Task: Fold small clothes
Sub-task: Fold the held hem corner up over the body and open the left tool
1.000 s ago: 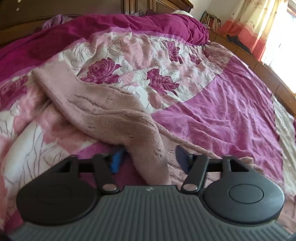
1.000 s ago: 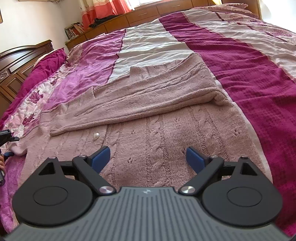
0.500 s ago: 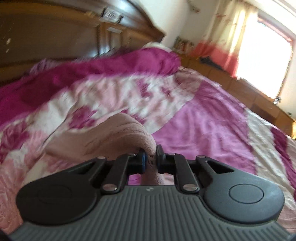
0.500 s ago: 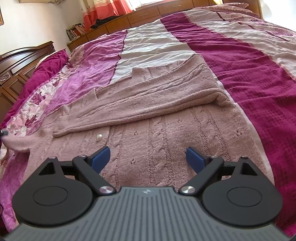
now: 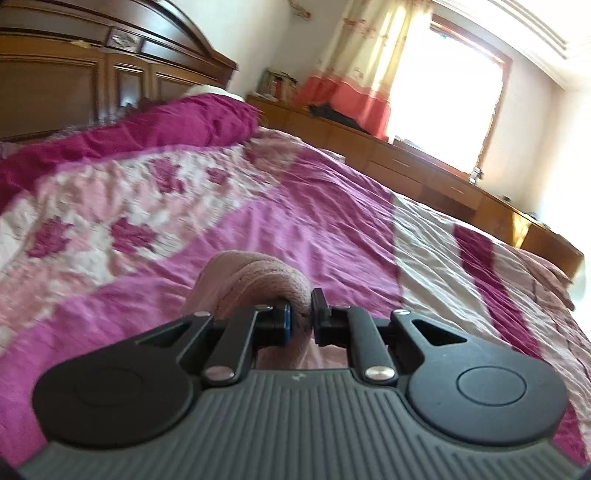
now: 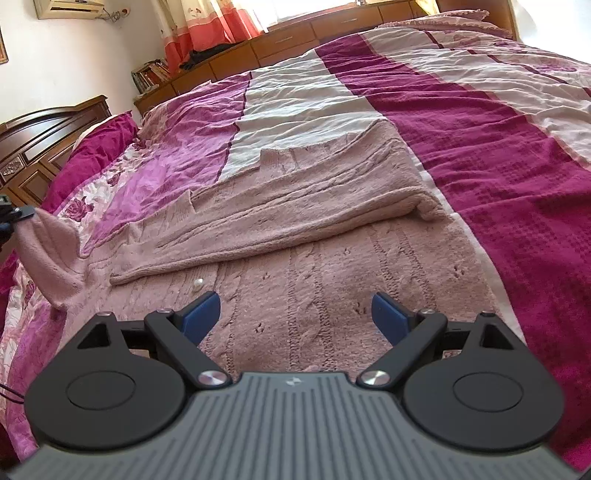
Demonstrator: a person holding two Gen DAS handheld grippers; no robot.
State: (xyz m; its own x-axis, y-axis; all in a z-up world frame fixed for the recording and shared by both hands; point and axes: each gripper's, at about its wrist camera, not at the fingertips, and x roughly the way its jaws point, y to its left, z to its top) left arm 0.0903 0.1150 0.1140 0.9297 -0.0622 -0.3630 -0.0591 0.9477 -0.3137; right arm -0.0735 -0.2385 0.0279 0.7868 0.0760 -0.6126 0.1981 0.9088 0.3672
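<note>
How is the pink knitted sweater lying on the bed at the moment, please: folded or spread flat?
Partly folded: the sweater has one side doubled over its body, which lies flat.

From my remote seat I saw a carved dark wooden headboard (image 5: pixel 110 70), pale walls (image 5: pixel 258 33), a sunlit window (image 5: pixel 443 99) with cream-and-coral curtains (image 5: pixel 354 74), and a long low wooden cabinet (image 5: pixel 424 166) behind the magenta-striped bedspread (image 6: pixel 480 129).

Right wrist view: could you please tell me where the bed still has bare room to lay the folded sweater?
Free: the maroon stripe right of the pink sweater, and the white stripe beyond its far edge. Crowded: the near middle, covered by the sweater, and the left edge, where the left tool lifts its sleeve.
</note>
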